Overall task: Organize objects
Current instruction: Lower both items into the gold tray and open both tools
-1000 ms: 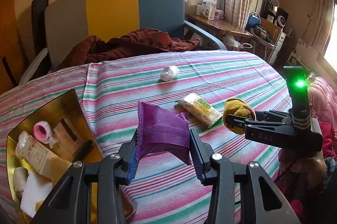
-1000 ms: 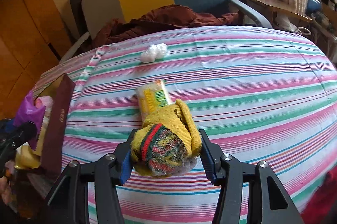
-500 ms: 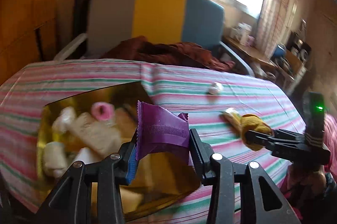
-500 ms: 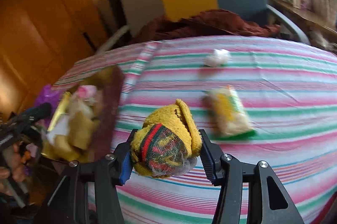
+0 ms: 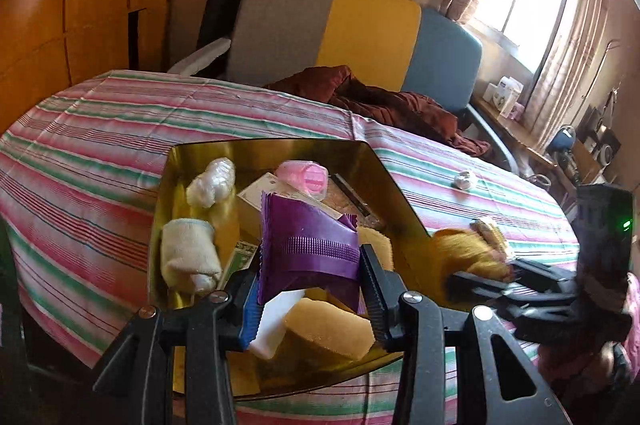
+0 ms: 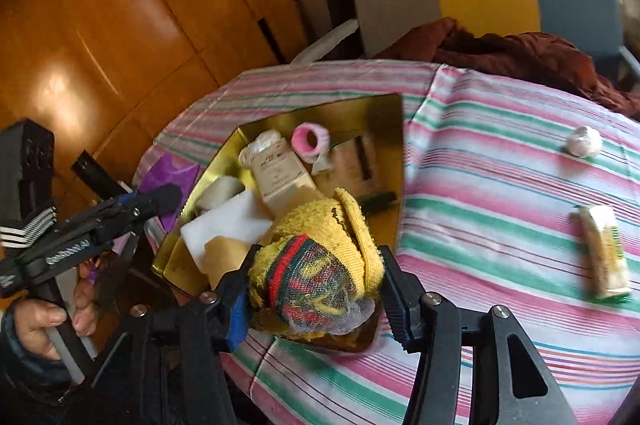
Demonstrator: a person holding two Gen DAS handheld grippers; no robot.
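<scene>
Item one: my left gripper (image 5: 310, 289) was clamped on a flat purple foil sachet with serrated edges (image 5: 308, 245), hanging over the near half of the gold metal tray (image 5: 384, 169).

Item two: my right gripper (image 6: 316, 299) was closed around a rolled yellow terry cloth with a red-and-green netted end (image 6: 320, 265), above the tray's near right corner.

Item three: the tray sat at the left edge of the table under a pink, green and white striped cloth (image 5: 100, 129). It held a pink ribbed plastic roller (image 5: 306, 177), a cream folded towel (image 5: 190, 257), a crinkled white plastic bundle (image 5: 212, 181), a white foam block (image 6: 228, 221), a tan sponge (image 5: 328, 325) and a cream labelled bottle lying flat (image 6: 280, 177), crowding the floor beneath both loads.

Item four: loose on the cloth, well right of the tray, lay a yellow-and-green wrapped packet (image 6: 604, 257) and a small white wad (image 6: 584, 141).

Item five: behind the table's far edge stood a grey, yellow and blue padded chair (image 5: 360, 29) draped with crumpled maroon fabric (image 5: 384, 101).
</scene>
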